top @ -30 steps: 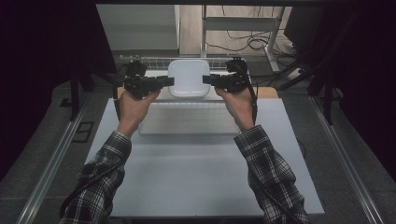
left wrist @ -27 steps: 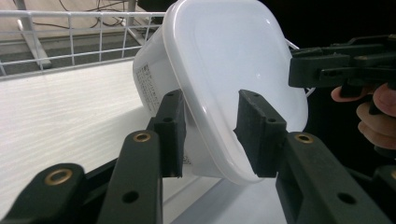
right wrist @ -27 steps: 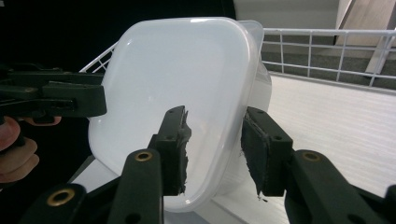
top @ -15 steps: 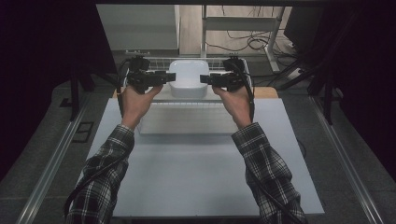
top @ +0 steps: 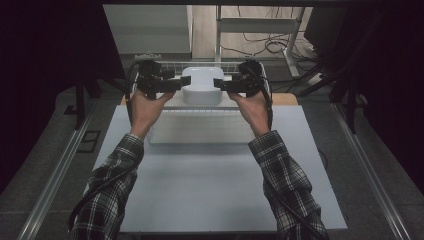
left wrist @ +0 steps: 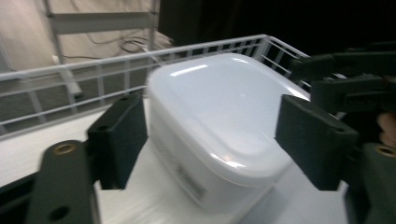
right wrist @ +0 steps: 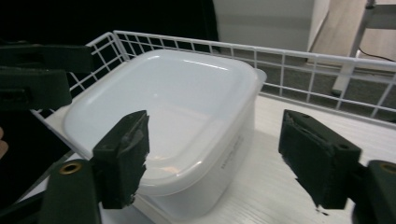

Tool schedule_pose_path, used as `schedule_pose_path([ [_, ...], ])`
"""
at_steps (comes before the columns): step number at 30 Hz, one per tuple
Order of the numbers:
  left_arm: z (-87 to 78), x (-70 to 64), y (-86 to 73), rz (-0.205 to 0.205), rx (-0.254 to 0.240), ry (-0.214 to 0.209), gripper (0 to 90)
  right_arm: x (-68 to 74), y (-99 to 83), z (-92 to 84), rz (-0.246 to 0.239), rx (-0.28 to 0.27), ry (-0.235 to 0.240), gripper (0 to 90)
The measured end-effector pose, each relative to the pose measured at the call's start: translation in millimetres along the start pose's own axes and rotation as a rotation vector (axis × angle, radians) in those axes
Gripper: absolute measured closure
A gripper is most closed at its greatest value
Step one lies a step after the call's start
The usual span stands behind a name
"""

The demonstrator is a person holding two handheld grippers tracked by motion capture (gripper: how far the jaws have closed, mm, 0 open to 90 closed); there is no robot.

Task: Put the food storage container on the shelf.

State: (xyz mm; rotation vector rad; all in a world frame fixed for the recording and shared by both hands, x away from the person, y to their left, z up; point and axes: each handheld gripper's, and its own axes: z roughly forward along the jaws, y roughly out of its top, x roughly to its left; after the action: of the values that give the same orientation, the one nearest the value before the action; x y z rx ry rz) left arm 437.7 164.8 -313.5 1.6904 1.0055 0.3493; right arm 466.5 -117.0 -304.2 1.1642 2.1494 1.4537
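Container [top: 201,86], white and lidded, sits at 12 o'clock on the surface [top: 215,185], inside a white wire basket [top: 200,65] on a white board. Left tongs [top: 184,82] at its 9 o'clock and right tongs [top: 220,84] at its 3 o'clock have just been opening; both now stand wide, pads clear of its walls, container between them.

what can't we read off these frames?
- Box contents: opaque lid and walls, all views.
- Print on the box wall: too small and blurred, both gripper views.
- Box's far side: box itself hides it.
- Basket floor in the high view: left gripper, right gripper, hands cover it.
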Motion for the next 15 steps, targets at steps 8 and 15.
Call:
schedule_pose_path([
  [8,-2.2,-11.2,-11.3,0.034,0.036,-0.071,13.6,11.3,-7.4,-3.3,-0.077,0.015,0.026,6.8],
  [15,-3.9,-18.5,-23.1,0.075,0.064,-0.1,7.8,16.2,-19.4,-5.5,-0.121,0.023,0.048,2.8],
])
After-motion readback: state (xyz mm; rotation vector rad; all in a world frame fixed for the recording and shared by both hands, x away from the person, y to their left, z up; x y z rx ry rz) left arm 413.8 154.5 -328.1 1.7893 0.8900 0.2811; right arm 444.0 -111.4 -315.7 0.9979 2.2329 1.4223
